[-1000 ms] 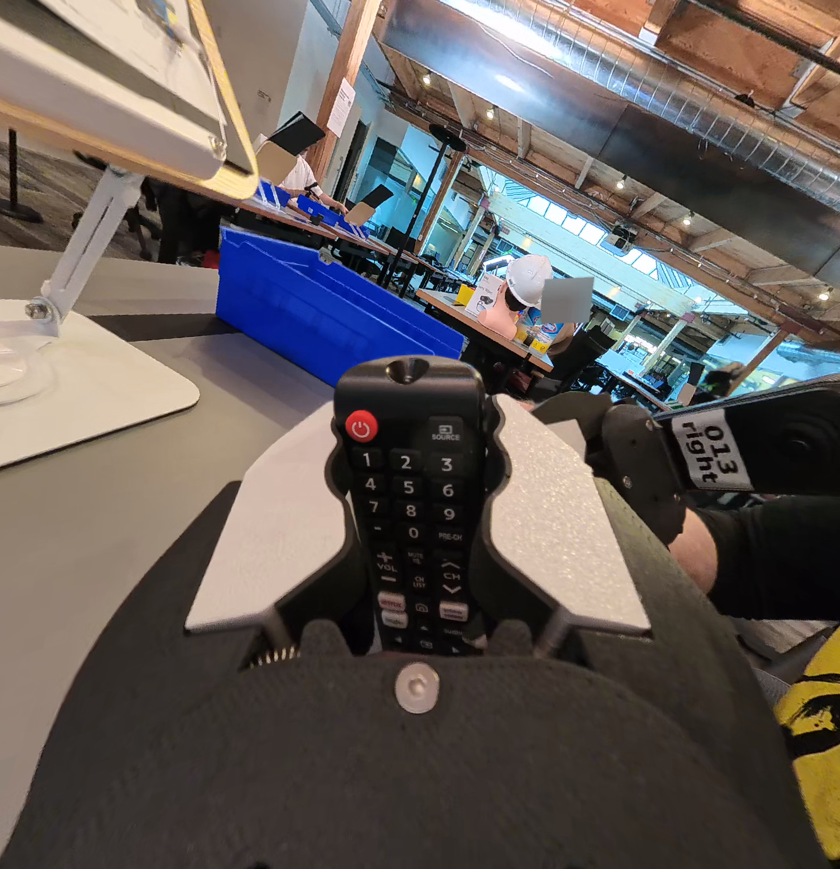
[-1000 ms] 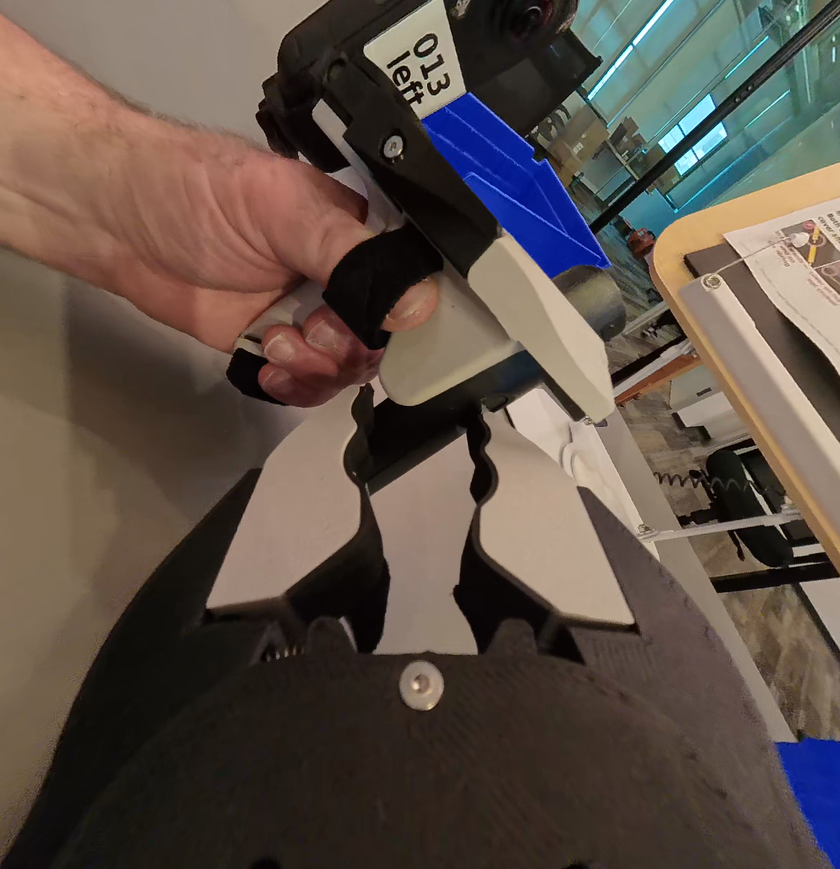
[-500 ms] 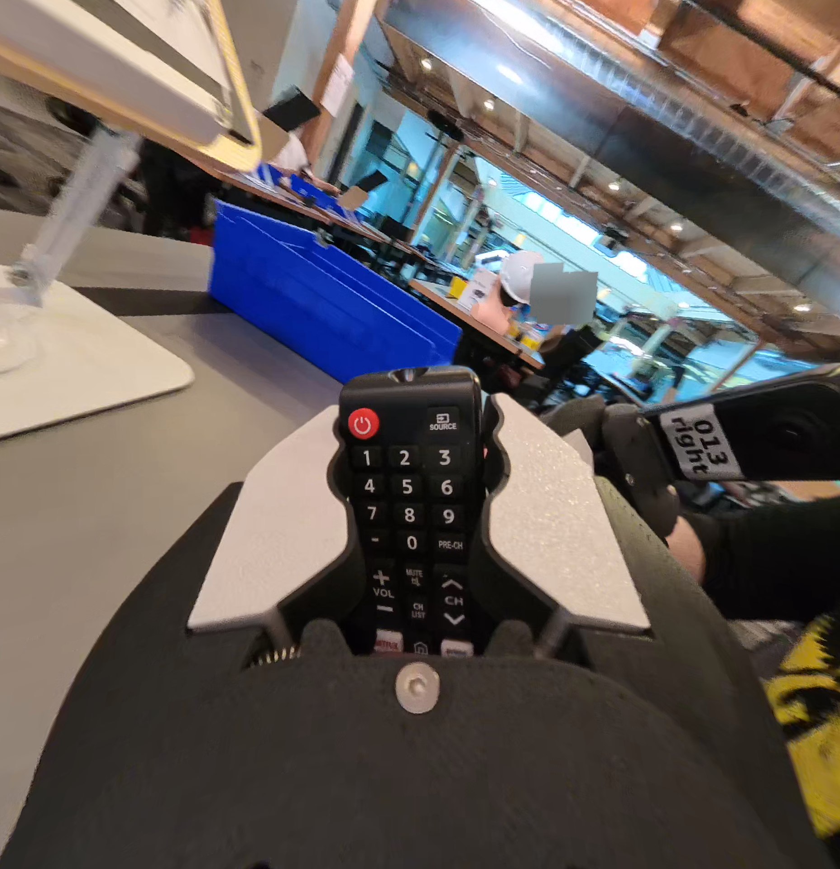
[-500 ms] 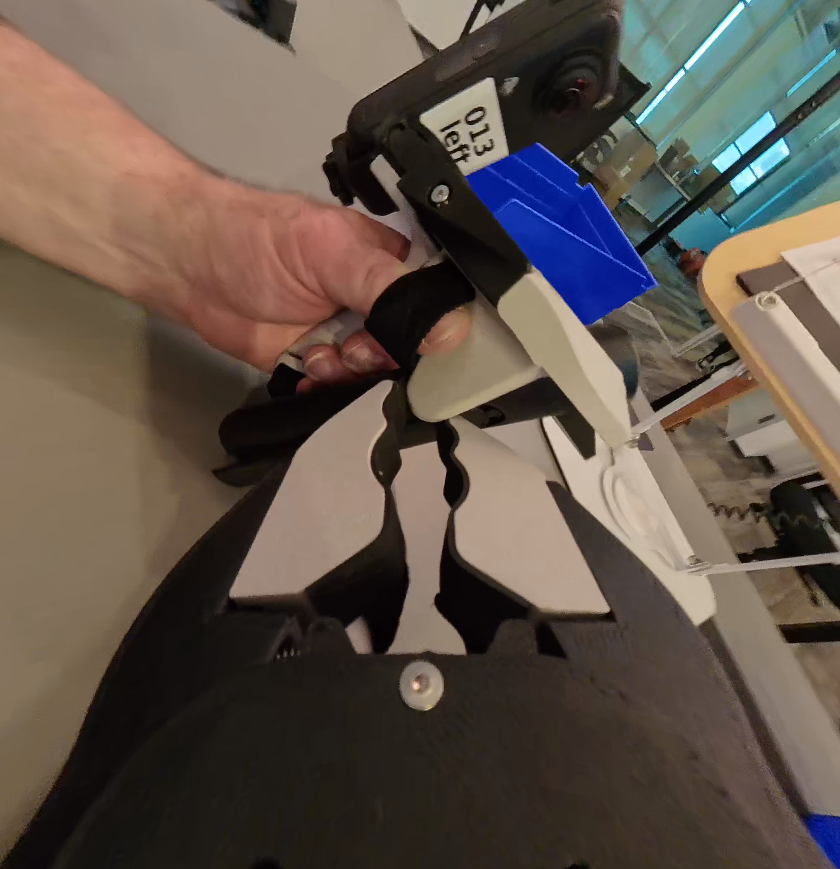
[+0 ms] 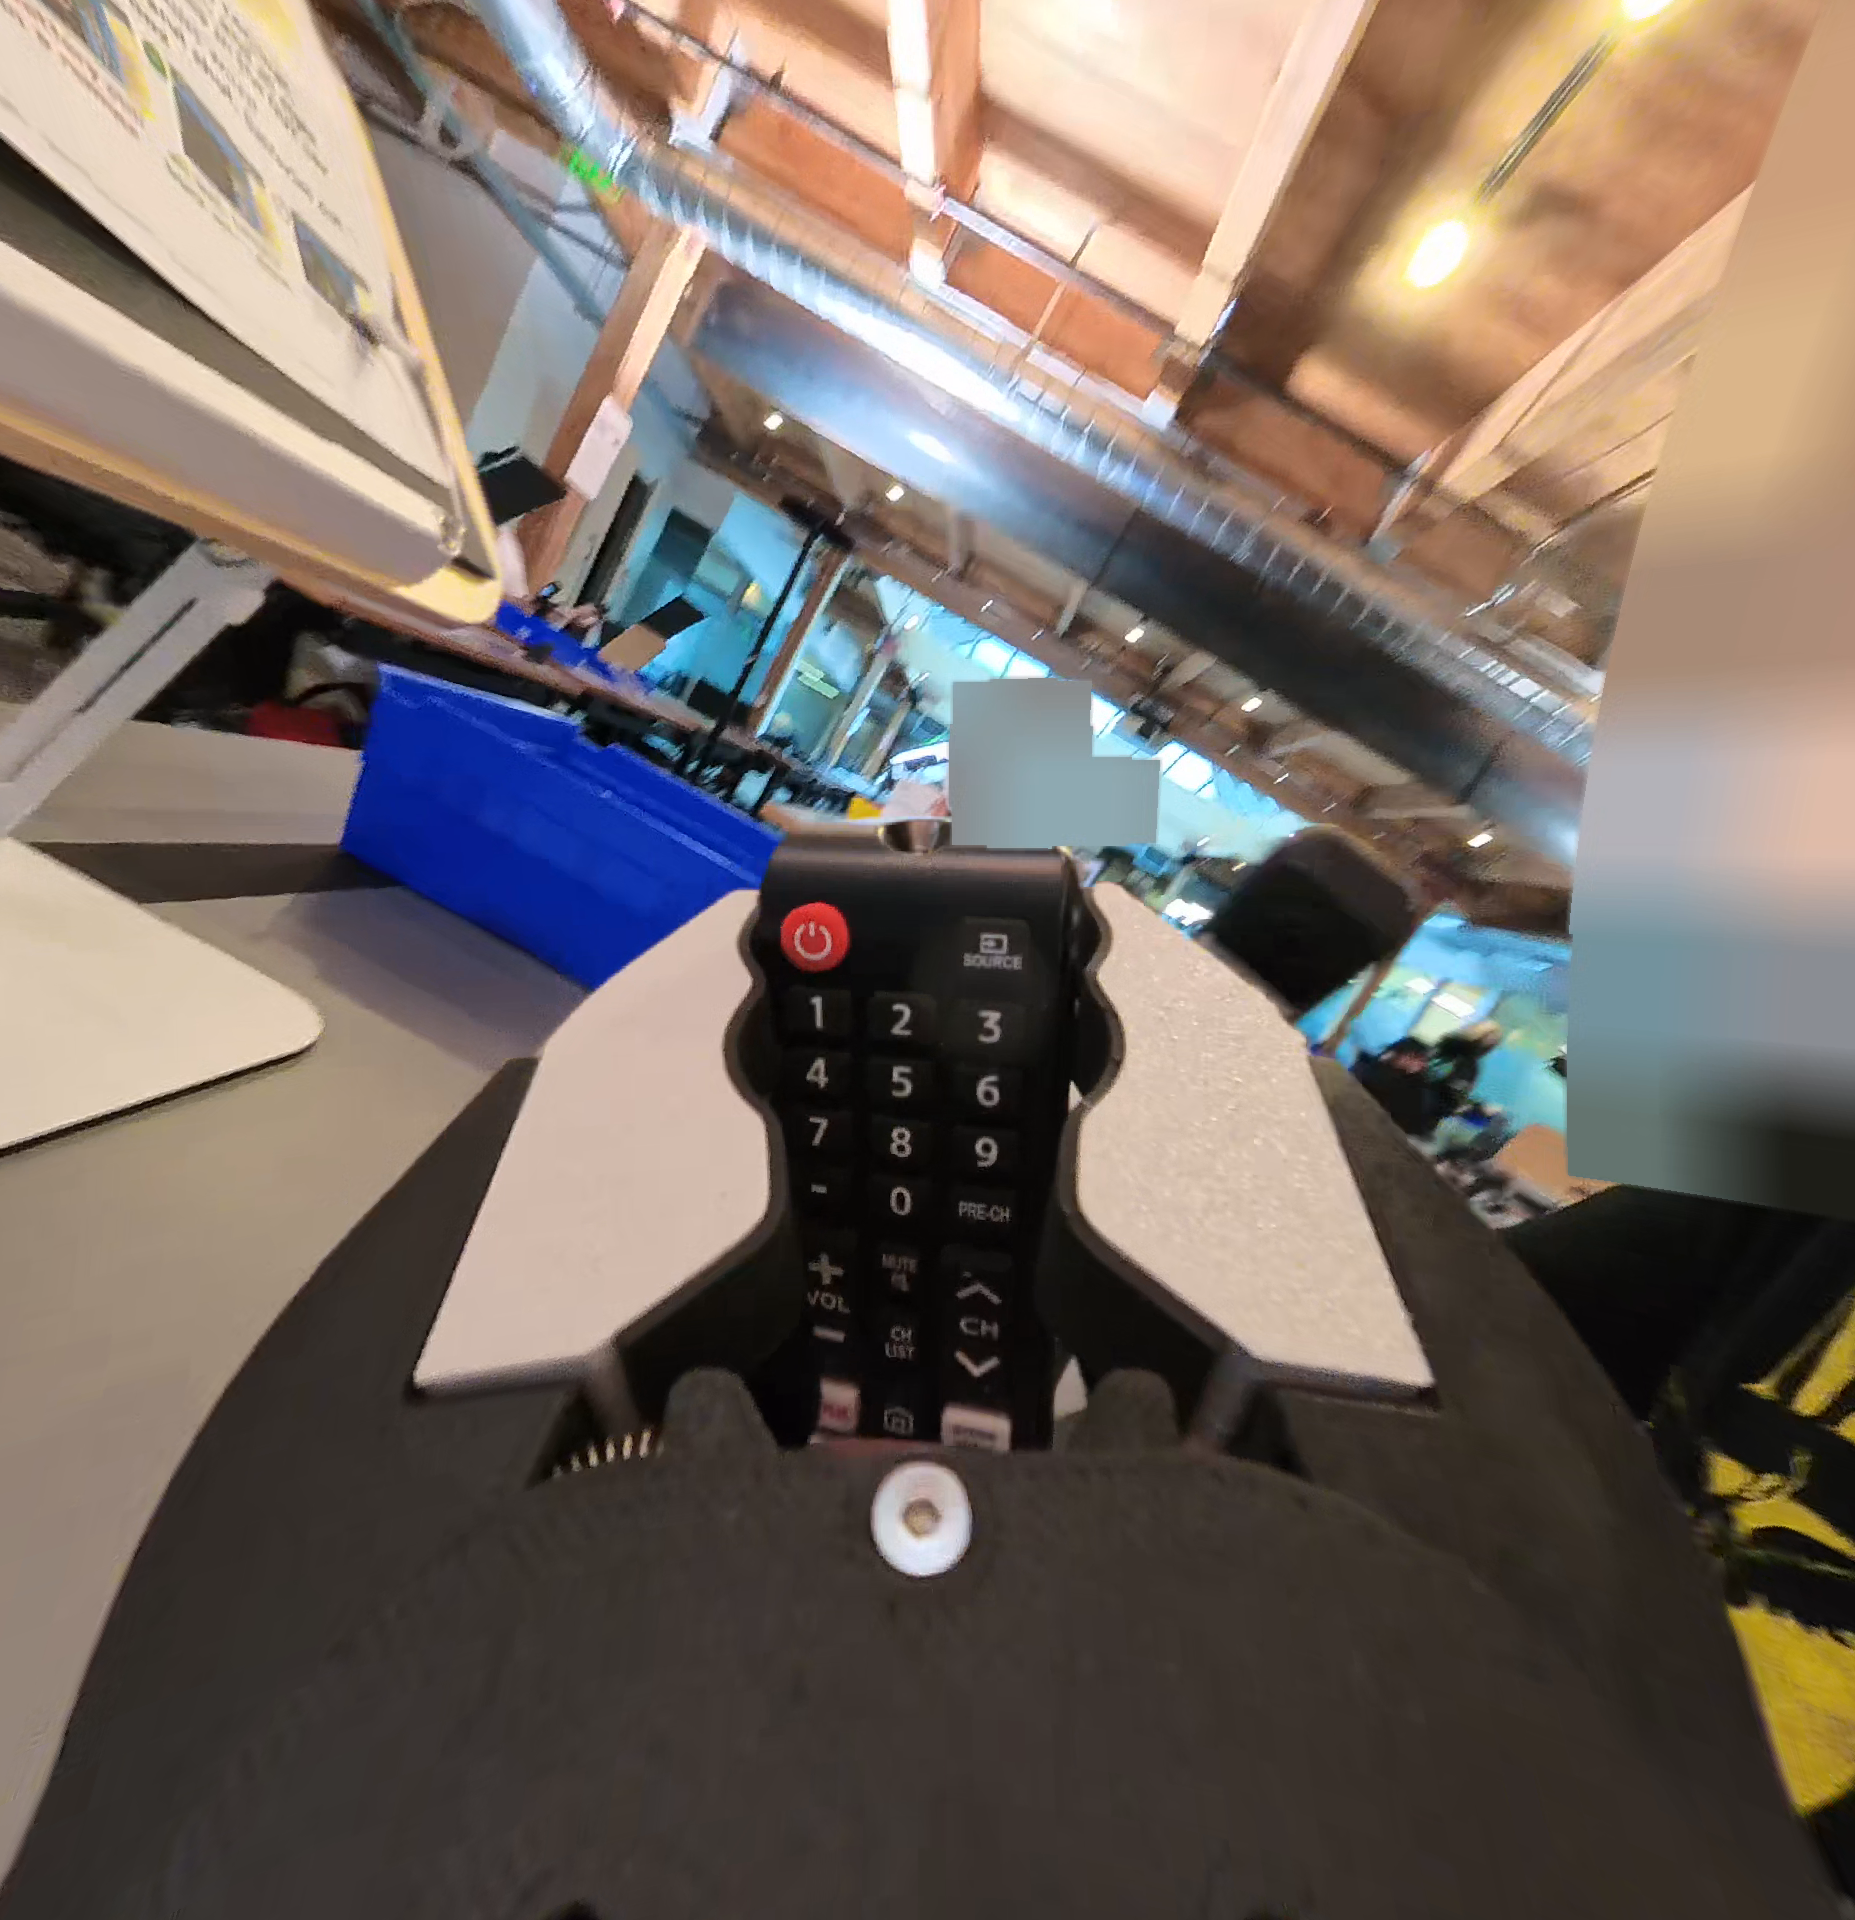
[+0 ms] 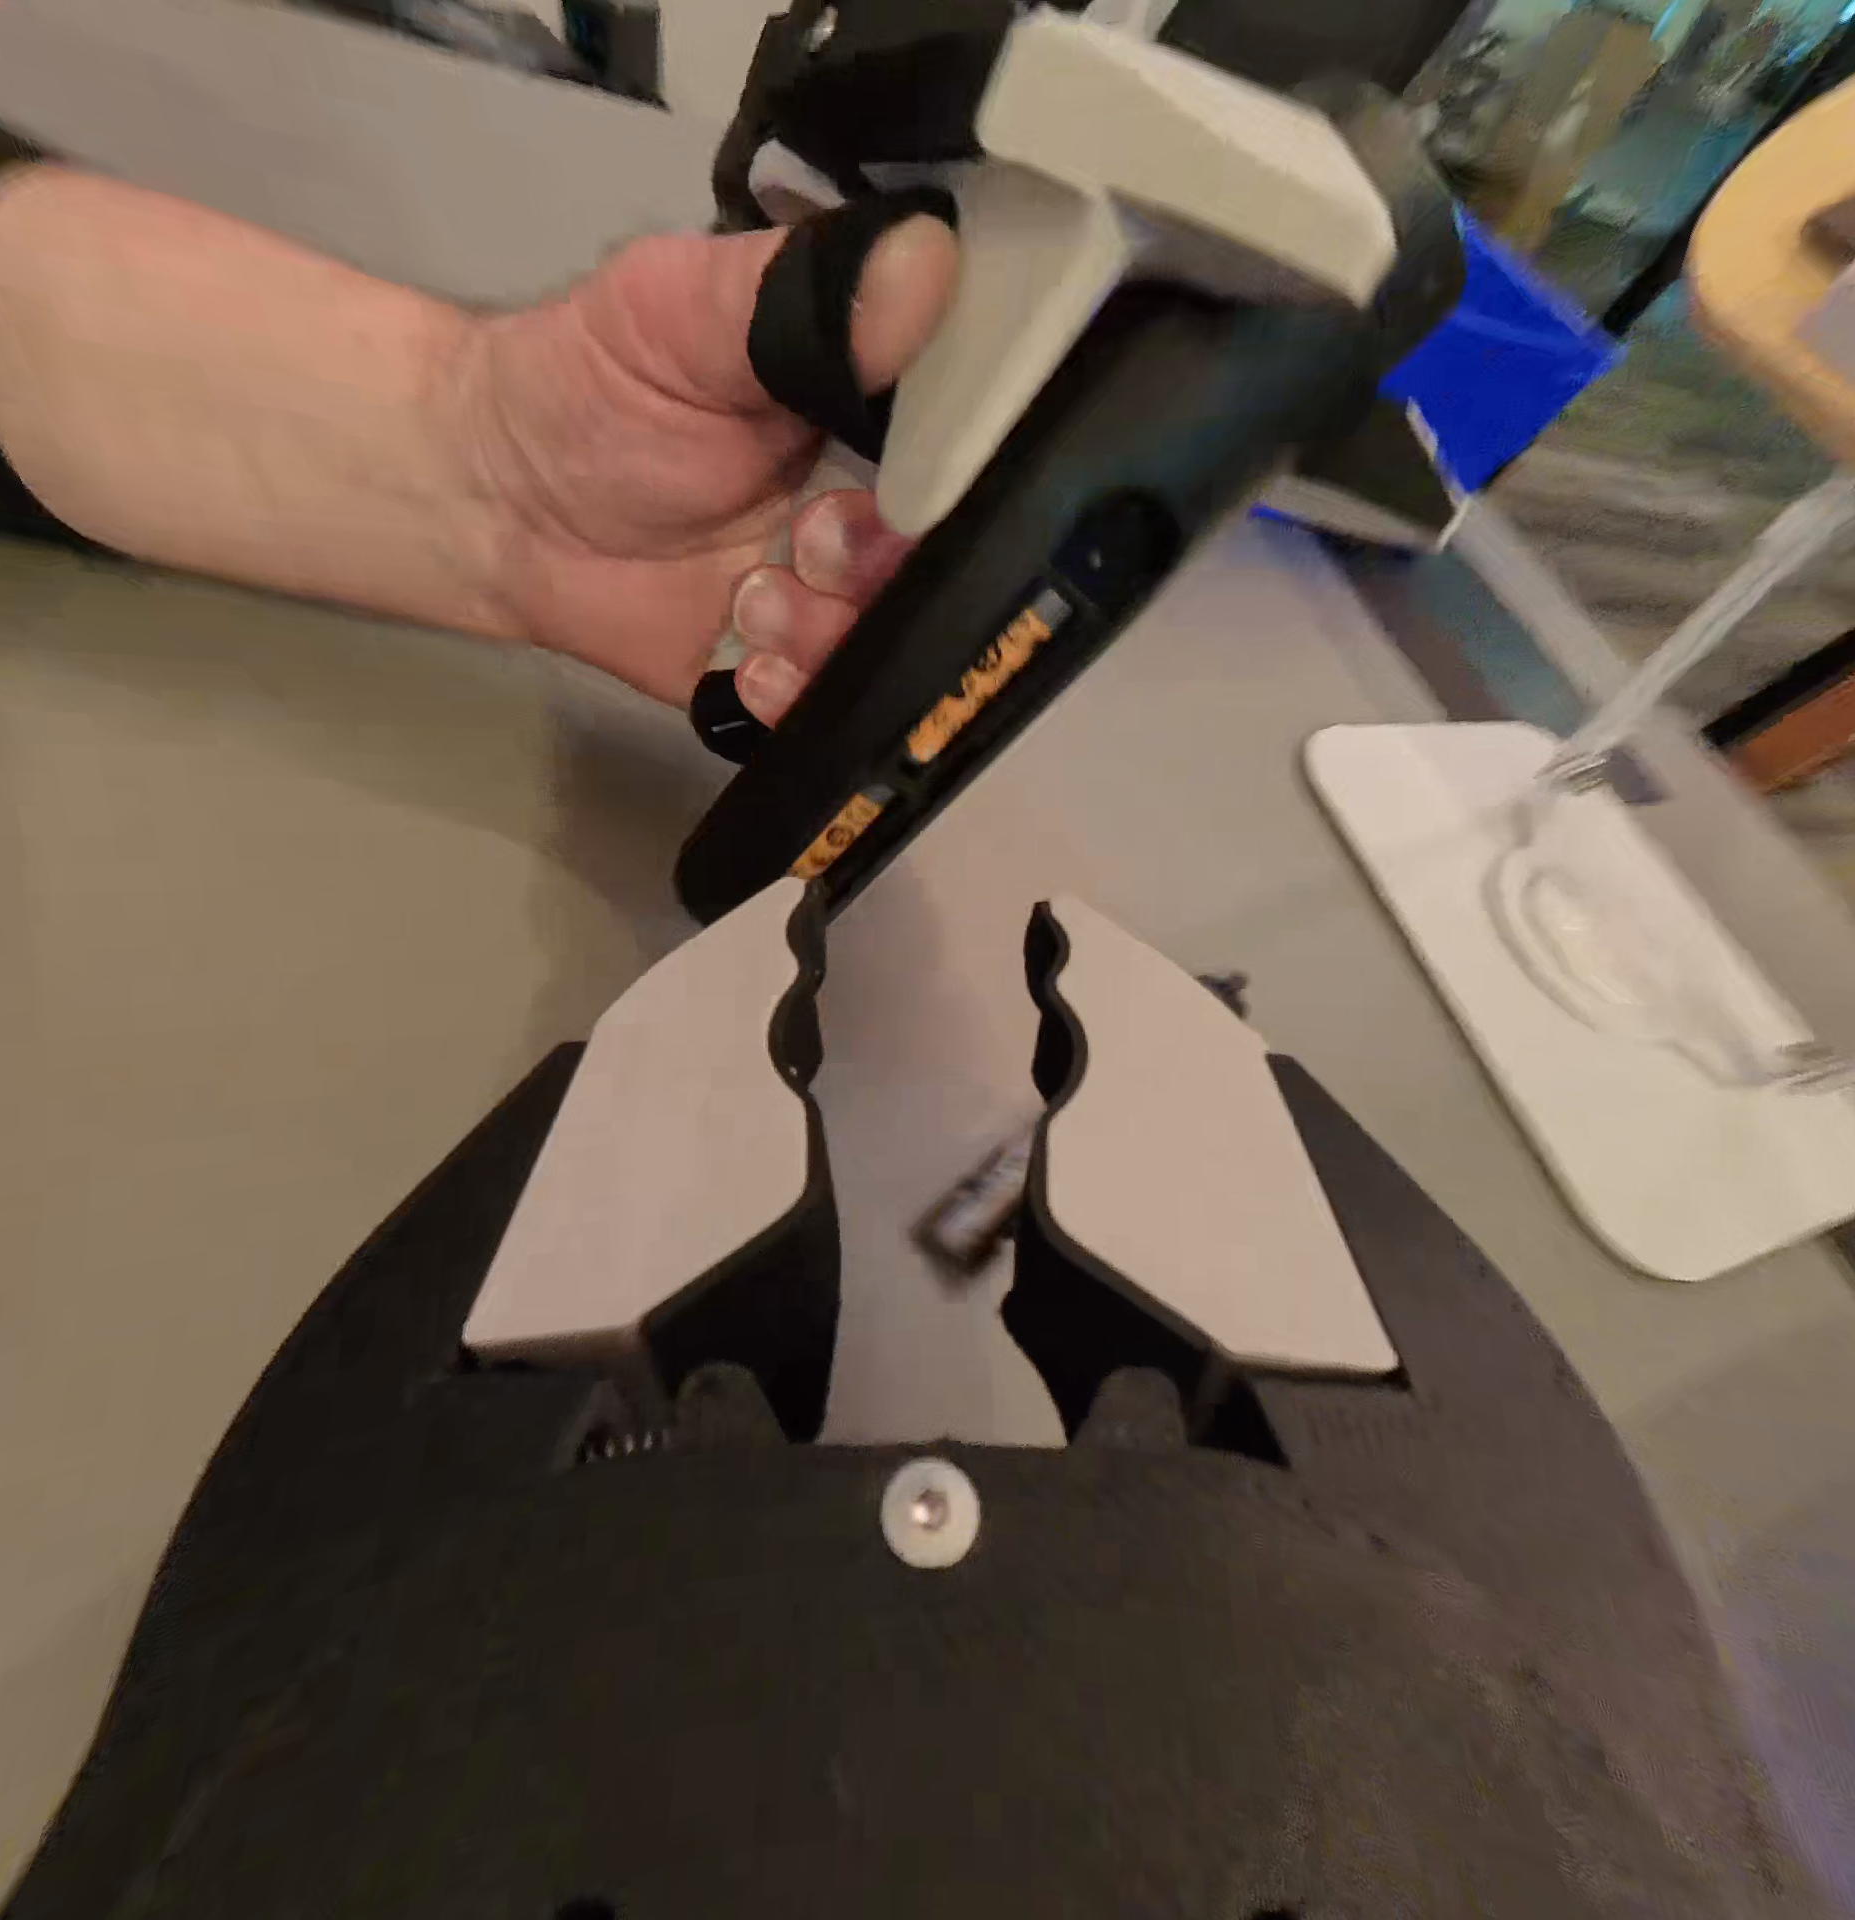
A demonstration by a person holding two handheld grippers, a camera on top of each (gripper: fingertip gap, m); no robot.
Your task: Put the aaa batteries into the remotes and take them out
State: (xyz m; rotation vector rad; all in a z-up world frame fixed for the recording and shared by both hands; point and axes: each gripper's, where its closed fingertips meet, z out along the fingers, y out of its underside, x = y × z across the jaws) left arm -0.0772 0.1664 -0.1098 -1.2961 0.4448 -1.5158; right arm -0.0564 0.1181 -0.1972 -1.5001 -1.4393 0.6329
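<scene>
Your left gripper [image 5: 918, 1039] clamps the remote [image 5: 907, 1132], keypad up. Your right gripper [image 6: 923, 997] gapes wide and empty; a loose battery [image 6: 980, 1205] lies between its fingers, and the remote's battery bay [image 6: 964, 717] is just ahead.

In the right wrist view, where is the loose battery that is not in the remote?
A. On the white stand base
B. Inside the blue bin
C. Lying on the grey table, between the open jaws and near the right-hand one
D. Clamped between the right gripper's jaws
C: the loose battery lies on the grey table, seen through the gap of the right gripper, whose jaws stand apart, gripping nothing.
</scene>
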